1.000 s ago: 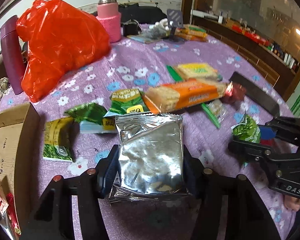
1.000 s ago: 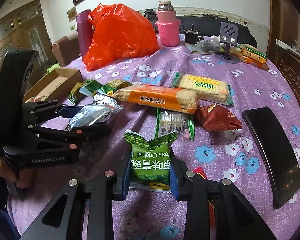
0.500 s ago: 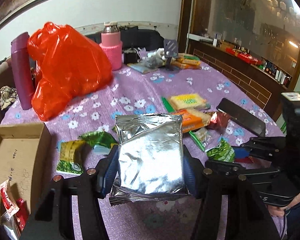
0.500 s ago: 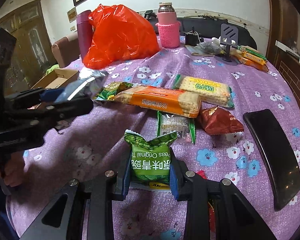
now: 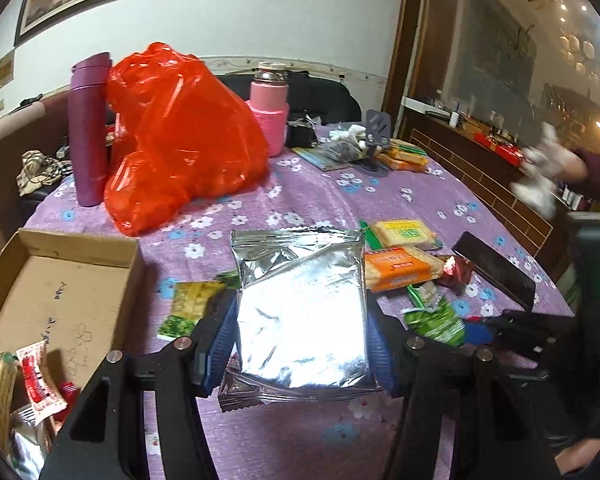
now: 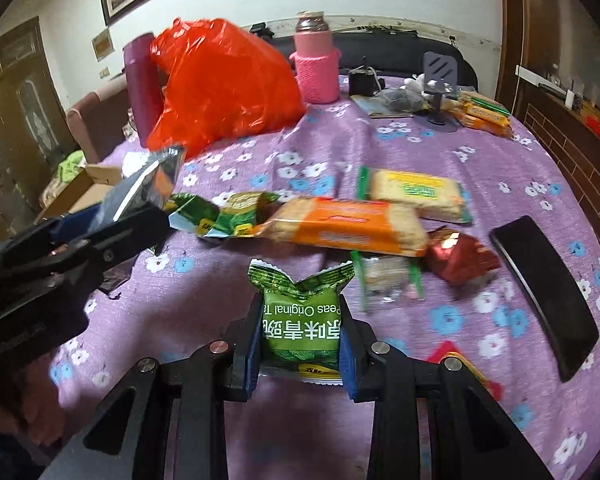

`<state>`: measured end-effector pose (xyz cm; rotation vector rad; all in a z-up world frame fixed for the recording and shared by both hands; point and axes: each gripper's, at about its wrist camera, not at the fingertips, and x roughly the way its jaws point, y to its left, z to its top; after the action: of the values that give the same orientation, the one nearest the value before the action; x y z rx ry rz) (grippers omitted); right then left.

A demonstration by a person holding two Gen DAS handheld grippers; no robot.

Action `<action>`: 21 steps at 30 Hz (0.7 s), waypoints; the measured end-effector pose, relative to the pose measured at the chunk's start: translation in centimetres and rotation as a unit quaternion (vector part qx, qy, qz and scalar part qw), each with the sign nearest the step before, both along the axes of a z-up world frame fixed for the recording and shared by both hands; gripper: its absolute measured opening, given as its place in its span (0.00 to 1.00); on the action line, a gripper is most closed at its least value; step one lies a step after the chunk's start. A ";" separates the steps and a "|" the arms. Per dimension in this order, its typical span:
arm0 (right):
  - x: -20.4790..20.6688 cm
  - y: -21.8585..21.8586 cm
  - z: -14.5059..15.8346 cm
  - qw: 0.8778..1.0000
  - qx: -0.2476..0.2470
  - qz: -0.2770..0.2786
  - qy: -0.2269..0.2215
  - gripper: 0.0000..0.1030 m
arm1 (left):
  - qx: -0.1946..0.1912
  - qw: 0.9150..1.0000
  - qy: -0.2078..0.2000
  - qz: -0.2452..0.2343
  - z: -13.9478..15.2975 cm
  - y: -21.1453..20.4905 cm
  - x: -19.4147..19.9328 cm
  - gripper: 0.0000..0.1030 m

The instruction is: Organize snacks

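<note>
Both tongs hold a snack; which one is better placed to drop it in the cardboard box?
Probably the left tongs: their silver pack is beside the box. The right tongs, with the green pack, are farther off.

The green pea packet (image 6: 301, 326), low in the middle of the right wrist view, carries upside-down print: "Peas Original" in white Latin letters, cut off at its edge, above a row of large white Chinese characters. The orange cracker pack (image 6: 346, 231) and the yellow-green cracker pack (image 6: 418, 193) behind it bear printed labels too blurred to read.
</note>
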<state>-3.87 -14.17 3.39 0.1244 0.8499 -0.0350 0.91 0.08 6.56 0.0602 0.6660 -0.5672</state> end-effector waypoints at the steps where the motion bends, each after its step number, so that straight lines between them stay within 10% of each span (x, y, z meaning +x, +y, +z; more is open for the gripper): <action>1: 0.4 0.1 -0.3 1.000 0.008 -0.003 0.005 0.33 | -0.001 1.000 -0.001 0.004 0.0 0.3 0.0 0.56; 21: 2.5 -0.8 -2.1 0.999 0.036 0.004 0.002 0.33 | 0.033 0.999 0.007 0.010 -1.3 -0.3 1.0 0.56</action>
<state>-1.33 -14.96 1.29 0.1896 0.8557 0.0030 1.86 -0.17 5.29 0.1117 0.6986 -0.5270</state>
